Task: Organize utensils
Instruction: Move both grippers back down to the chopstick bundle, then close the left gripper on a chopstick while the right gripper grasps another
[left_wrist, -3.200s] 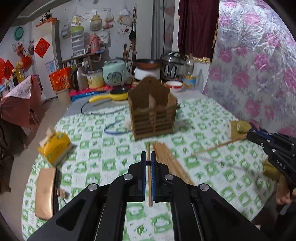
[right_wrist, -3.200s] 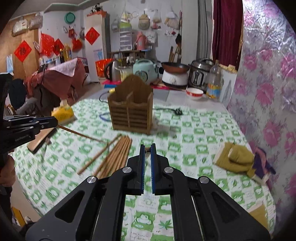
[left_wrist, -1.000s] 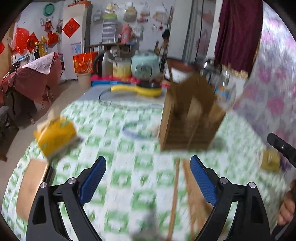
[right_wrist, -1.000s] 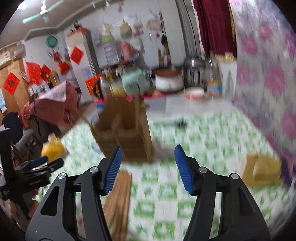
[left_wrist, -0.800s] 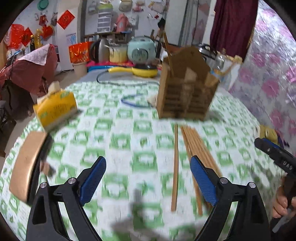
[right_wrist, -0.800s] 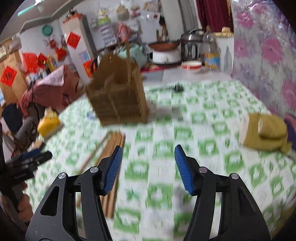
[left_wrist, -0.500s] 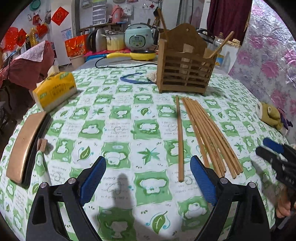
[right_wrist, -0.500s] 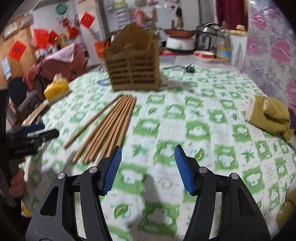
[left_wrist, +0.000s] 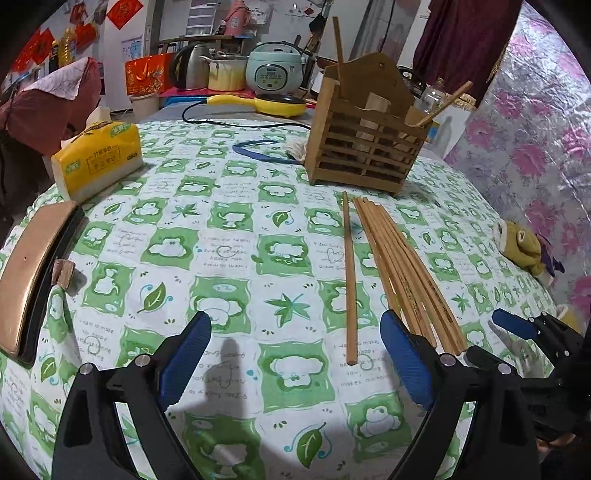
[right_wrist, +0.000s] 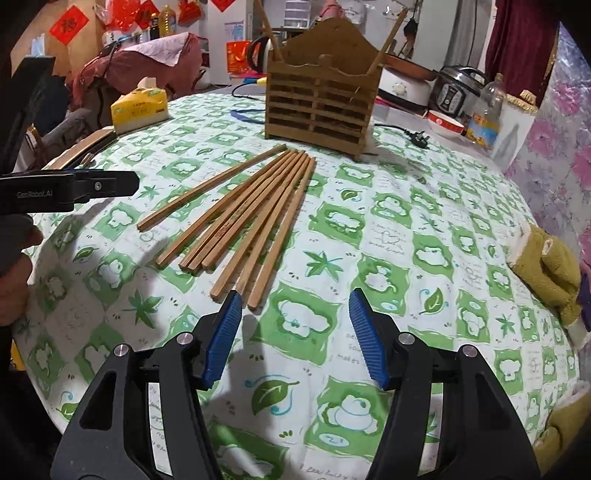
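Several wooden chopsticks (left_wrist: 402, 269) lie in a loose bundle on the green-checked tablecloth, with one chopstick (left_wrist: 348, 273) apart to their left. They also show in the right wrist view (right_wrist: 251, 214). A slatted wooden utensil holder (left_wrist: 364, 147) stands behind them with two chopsticks upright in it; it shows in the right wrist view too (right_wrist: 319, 107). My left gripper (left_wrist: 295, 358) is open and empty, low over the cloth near the single chopstick's near end. My right gripper (right_wrist: 295, 328) is open and empty, just short of the bundle's near ends.
A yellow tissue pack (left_wrist: 98, 160) and a brown curved board (left_wrist: 26, 273) sit at the left. An olive cloth toy (right_wrist: 546, 266) lies at the right. A blue band (left_wrist: 258, 151), a yellow pan and kitchen appliances stand behind the holder.
Both grippers opened after being shut, one on a chopstick, and dropped low toward the chopsticks on the cloth. Two chopsticks now stand in the holder.
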